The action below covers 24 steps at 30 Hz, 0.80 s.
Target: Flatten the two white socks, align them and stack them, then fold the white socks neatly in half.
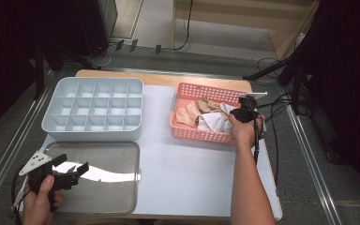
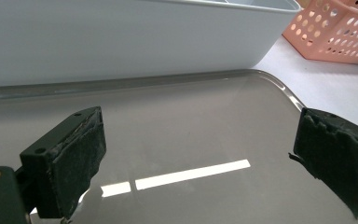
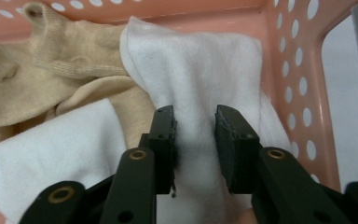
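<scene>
White sheeting covered the table [image 1: 192, 178], with dark floor and cables beyond its far edge. Toward the far right corner stood the pink basket [image 1: 201, 135], holding a heap of beige and white socks. The right gripper [image 1: 244, 112] reached into the basket's right end from the near side, and in the right gripper view the white sock [image 3: 200, 84] lay directly ahead of and beneath it [image 3: 195, 135], a fold of the fabric running up between the two jaws. Those jaws stood a narrow gap apart with the cloth between them; whether the pads actually pressed on it could not be told. The sock's long axis ran straight away from the gripper, in line with the jaws, its far end pointing at the basket's far wall, and it lay close along the perforated right wall. A beige sock [image 3: 42, 79] lay touching it on the left. So the coming pinch seemed to turn on closing across the sock's width, not along its length.

Near the front left corner, the left gripper [image 1: 70, 174] hovered over the clear lid [image 1: 108, 187], jaws wide apart and empty, well away from the basket. Behind the lid sat the white divided organizer [image 1: 93, 110], its compartments bare. The right hand was plainly the nearer one.
</scene>
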{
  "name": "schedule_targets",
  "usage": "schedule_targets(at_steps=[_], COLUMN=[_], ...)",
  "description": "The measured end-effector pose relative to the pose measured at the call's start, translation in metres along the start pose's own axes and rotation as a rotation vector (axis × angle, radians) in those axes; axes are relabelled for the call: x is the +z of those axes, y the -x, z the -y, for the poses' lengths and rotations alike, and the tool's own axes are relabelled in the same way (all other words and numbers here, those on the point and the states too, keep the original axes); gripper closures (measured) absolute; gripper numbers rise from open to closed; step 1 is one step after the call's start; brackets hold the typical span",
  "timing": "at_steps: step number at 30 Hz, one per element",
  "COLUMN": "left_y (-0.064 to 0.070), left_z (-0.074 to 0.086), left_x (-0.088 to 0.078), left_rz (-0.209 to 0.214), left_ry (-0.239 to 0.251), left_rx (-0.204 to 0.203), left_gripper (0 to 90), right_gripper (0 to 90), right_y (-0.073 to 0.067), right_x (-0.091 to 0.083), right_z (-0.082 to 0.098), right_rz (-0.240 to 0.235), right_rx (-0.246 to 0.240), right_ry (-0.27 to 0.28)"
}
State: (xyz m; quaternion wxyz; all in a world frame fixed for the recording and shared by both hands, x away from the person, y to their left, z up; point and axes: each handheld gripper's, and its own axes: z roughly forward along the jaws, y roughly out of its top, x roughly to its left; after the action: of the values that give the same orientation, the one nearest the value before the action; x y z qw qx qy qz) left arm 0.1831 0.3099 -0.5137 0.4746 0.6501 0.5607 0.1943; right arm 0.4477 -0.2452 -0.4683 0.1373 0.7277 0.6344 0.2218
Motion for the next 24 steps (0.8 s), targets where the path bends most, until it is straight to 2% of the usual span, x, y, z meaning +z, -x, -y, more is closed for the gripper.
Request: schedule_targets(at_steps=[3,4,7,10,14,16,18,20,21,24], left_y=[0.0,0.001,0.0,-0.002,-0.004,-0.004,-0.003,-0.002,-0.002,0.0], left_z=[0.0,0.0,0.0,0.0,0.0,0.0,0.0,0.0,0.0,0.0], left_x=[-0.001,-0.001,-0.001,-0.002,-0.003,-0.003,-0.003,-0.002,-0.002,-0.002], left_rz=[0.001,0.002,-0.002,-0.003,-0.008,-0.009,-0.012,-0.011,-0.011,-0.008], left_ry=[-0.002,0.002,0.001,0.001,0.003,0.007,0.006,0.009,0.009,0.008], left_rx=[0.004,0.003,0.004,0.001,-0.002,-0.006,-0.003,-0.001,-0.001,0.002], left_gripper=[3.1,3.2,3.2,3.3,3.4,3.4,3.6,3.9,4.2,4.3], right_gripper=[80.0,81.3,82.8,83.2,83.2,83.2,83.2,83.1,83.1,83.1], right_y=[-0.001,-0.001,-0.001,0.001,0.004,0.008,0.011,0.012,0.012,0.01], right_x=[-0.001,-0.002,-0.006,-0.012,-0.02,-0.024,-0.027,-0.031,-0.031,-0.041], right_z=[0.001,0.001,0.005,0.009,0.017,0.02,0.022,0.024,0.024,0.027], right_rz=[0.019,0.022,0.014,-0.017,-0.083,-0.116,-0.131,-0.165,-0.165,-0.178], right_rx=[0.008,-0.006,-0.005,0.011,-0.006,0.009,0.021,0.04,0.04,0.012], right_ry=[0.015,0.023,0.08,0.151,0.243,0.279,0.3,0.311,0.311,0.371])
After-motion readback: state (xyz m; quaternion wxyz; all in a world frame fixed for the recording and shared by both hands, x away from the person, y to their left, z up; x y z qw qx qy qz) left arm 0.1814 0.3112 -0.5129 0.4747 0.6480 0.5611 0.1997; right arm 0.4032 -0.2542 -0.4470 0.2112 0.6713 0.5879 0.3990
